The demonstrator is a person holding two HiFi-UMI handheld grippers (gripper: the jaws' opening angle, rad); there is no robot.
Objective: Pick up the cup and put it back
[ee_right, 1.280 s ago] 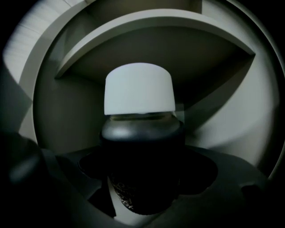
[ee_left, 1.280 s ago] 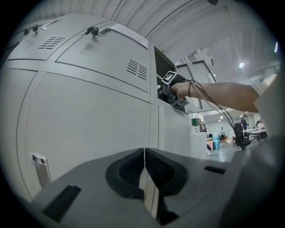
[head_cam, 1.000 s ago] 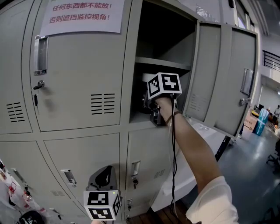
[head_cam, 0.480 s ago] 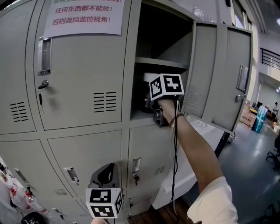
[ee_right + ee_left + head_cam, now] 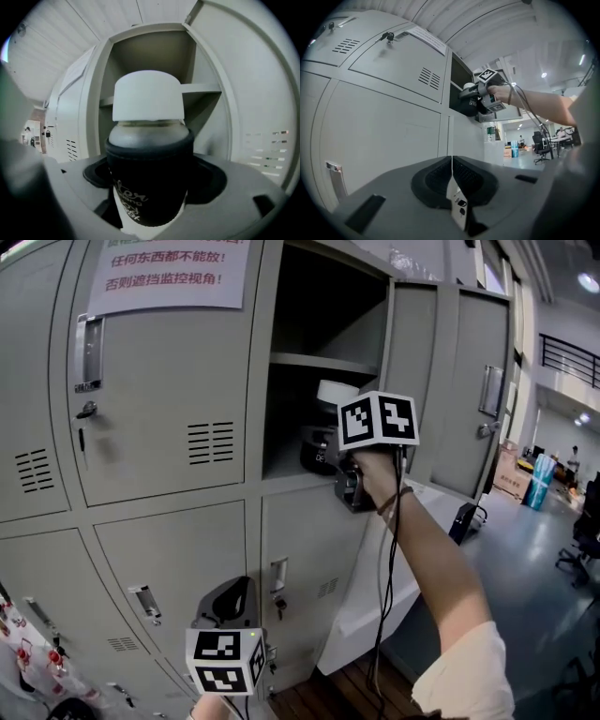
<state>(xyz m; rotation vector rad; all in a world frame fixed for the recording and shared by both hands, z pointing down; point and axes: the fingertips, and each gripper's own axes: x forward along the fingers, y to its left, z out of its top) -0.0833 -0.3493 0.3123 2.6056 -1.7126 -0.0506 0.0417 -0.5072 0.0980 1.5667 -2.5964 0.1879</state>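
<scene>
Two grippers. Right gripper [image 5: 152, 180] is clamped on the cup [image 5: 149, 140], which stands upright between its jaws, white lid up, open locker [image 5: 206, 65] just ahead. Left gripper [image 5: 451, 185] hangs low, jaws pressed together, nothing between.

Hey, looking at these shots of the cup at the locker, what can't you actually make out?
- Base of the cup: right gripper view, covered by the right gripper body; whether it rests on anything is unclear.
- Side of the cup: head view, mostly behind the marker cube.
- Print on the sleeve: right gripper view, dark and curving away.
- Back of the locker compartment: head view, in shadow.
</scene>
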